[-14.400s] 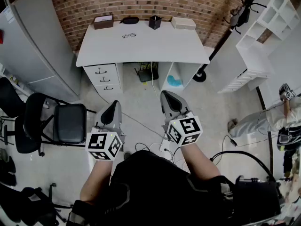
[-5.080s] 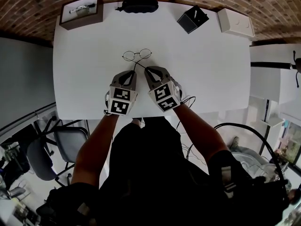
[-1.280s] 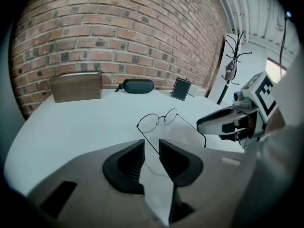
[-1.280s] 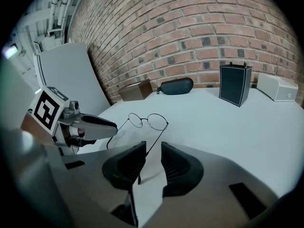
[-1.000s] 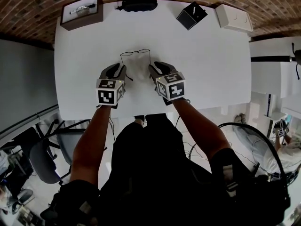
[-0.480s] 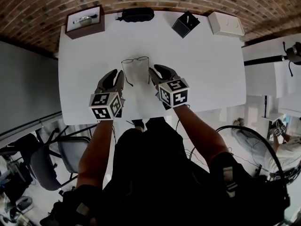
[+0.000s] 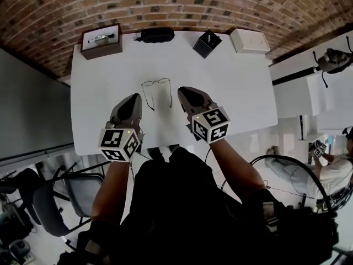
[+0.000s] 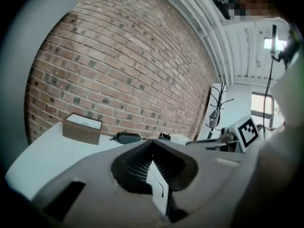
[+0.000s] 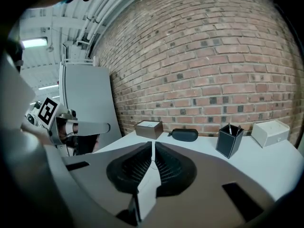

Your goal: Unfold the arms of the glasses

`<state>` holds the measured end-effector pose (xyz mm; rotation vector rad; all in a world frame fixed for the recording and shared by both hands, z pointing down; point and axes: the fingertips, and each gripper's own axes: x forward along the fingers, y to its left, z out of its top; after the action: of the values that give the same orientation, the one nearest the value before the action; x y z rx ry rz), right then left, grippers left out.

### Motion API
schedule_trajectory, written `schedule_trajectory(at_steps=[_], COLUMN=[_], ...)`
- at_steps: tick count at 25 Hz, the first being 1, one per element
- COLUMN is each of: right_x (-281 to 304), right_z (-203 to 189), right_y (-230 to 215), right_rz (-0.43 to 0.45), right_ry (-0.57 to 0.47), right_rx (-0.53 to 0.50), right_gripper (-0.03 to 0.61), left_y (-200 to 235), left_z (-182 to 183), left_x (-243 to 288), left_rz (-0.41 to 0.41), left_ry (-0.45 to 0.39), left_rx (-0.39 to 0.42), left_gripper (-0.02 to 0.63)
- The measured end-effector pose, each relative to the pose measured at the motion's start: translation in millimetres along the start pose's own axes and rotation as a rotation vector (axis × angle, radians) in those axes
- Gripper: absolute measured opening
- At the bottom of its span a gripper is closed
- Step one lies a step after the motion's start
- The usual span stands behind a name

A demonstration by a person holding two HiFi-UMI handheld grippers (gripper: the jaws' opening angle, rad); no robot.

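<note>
Jaws on both grippers are pressed together with nothing between them; the left pair has just been closing.

Head view: the left gripper (image 7: pixel 134 97) and right gripper (image 7: pixel 181 90) are held above the near part of the tabletop (image 7: pixel 237 87). Their tips aim toward the brick wall (image 7: pixel 165 4), with bare forearms (image 7: pixel 113 186) stretched forward. The glasses (image 7: pixel 156 83) lie on the tabletop between the two tips and just beyond them, arms spread open toward the person. Their thin wire frame is faint.

Left gripper view: the gripper's own body blocks the tabletop below, so the glasses are hidden. A thin dark line in the white sliver behind the tips is too slight to name. A brown box (image 8: pixel 82 128) and a black case (image 8: pixel 127 137) sit by the wall.

Right gripper view: the body again covers the near tabletop. A pen holder (image 9: pixel 229 141) and a white box (image 9: pixel 270 132) stand beyond.
</note>
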<state>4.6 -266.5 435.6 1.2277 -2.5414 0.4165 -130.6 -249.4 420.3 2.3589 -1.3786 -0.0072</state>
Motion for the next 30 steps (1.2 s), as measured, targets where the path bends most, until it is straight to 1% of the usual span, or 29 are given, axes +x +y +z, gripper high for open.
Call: schedule_trajectory(at_steps=[2, 5, 8, 13, 16, 21, 26, 30], right_x=[-8.8, -25.4, -38.6, -59.1, -68.9, -85.0, -95.2, -101.0], right_z=[4.6, 9.3, 25.0, 57.1, 76.3, 98.4, 111.3, 117.8], right_y=[5.8, 11.7, 12.8, 12.9, 13.1, 4.6, 2.8, -3.6], right_rz=[0.002, -0.014, -0.030, -0.022, -0.015, -0.039, -0.031, -0.030], right_ry=[-0.005, -0.013, -0.063, -0.147, -0.187, -0.204, -0.227, -0.238], right_rx=[-0.009, -0.032, -0.041, -0.041, -0.064, -0.072, -0.097, -0.090], right_gripper=[0.023, 0.015, 0.011, 0.009, 0.009, 0.009, 0.008, 0.008], left_y=[-4.5, -12.0, -16.6, -30.0, -37.1, -51.2, -59.9, -67.4], left_z=[3.4, 5.4, 11.3, 28.5, 42.9, 63.3, 74.3, 85.8], left_x=[-7.7, -23.1, -35.7, -45.0, -49.5, -54.0, -55.2, -57.5], left_rz=[-0.002, -0.013, -0.009, 0.032, 0.070, 0.095, 0.115, 0.136], left_ry=[0.001, -0.001, -0.013, -0.053, -0.085, -0.124, -0.150, -0.171], left_rx=[0.017, -0.006, -0.001, 0.054, 0.076, 0.086, 0.086, 0.099], left_gripper=[0.011, 0.011, 0.011, 0.011, 0.011, 0.011, 0.011, 0.011])
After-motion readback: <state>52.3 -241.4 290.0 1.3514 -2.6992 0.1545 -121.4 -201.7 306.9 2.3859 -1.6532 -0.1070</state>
